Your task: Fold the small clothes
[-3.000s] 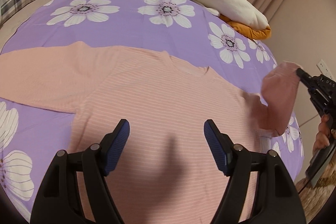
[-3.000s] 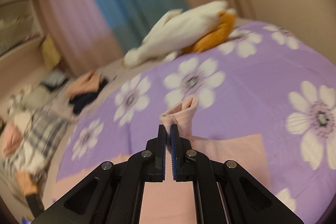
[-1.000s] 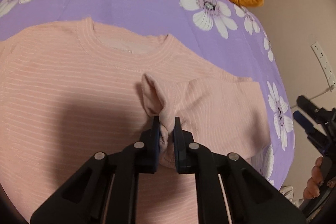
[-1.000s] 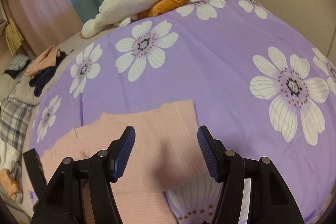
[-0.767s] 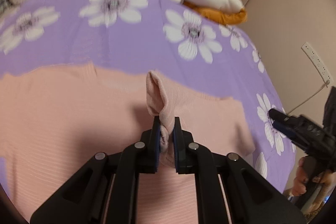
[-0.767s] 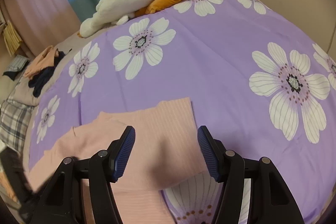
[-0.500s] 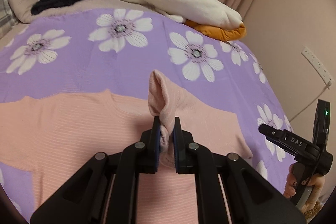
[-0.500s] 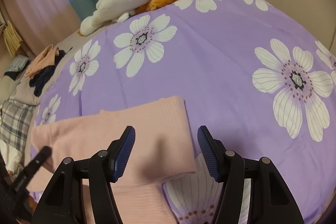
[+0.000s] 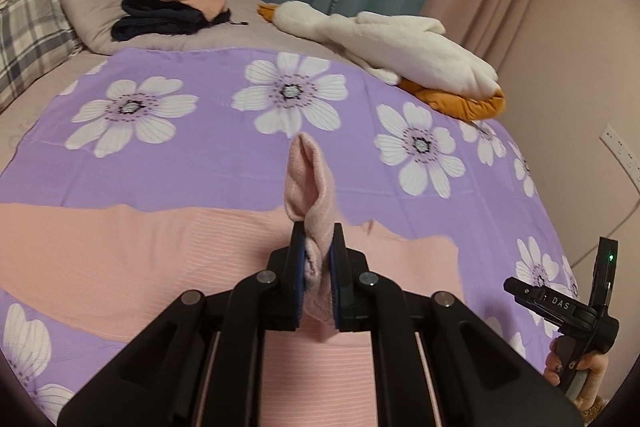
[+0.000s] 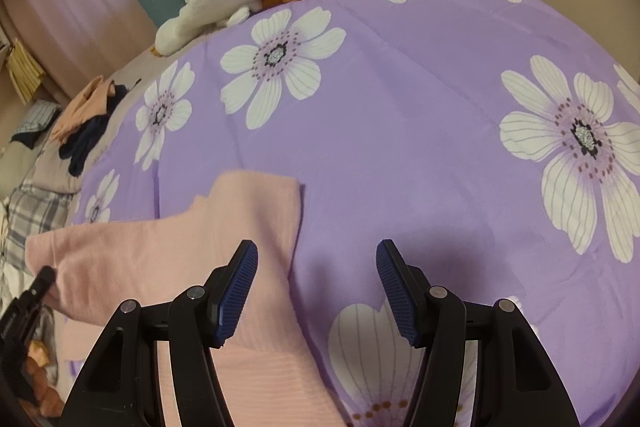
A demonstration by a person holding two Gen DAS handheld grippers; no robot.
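Note:
A pink striped long-sleeve top [image 9: 120, 255] lies spread on a purple flowered bed sheet [image 9: 208, 155]. My left gripper [image 9: 316, 259] is shut on a bunched sleeve end [image 9: 310, 183] of the top and holds it raised above the garment. In the right wrist view the same top [image 10: 168, 259] lies at lower left, one sleeve folded across it. My right gripper [image 10: 318, 287] stands open above the sheet [image 10: 400, 131], just right of the top's edge, with nothing between its fingers. It also shows at the right edge of the left wrist view, held by a hand [image 9: 576, 367].
A white and orange plush goose [image 9: 400, 51] lies at the far right of the bed. Folded pink and dark clothes [image 9: 172, 7] are stacked on a grey pillow at the back left, beside a plaid pillow [image 9: 28, 35]. Curtains and a wall close the far side.
My left gripper has risen and tilted up, lifting the pinched sleeve end off the top. The right gripper has stayed open and nearly still.

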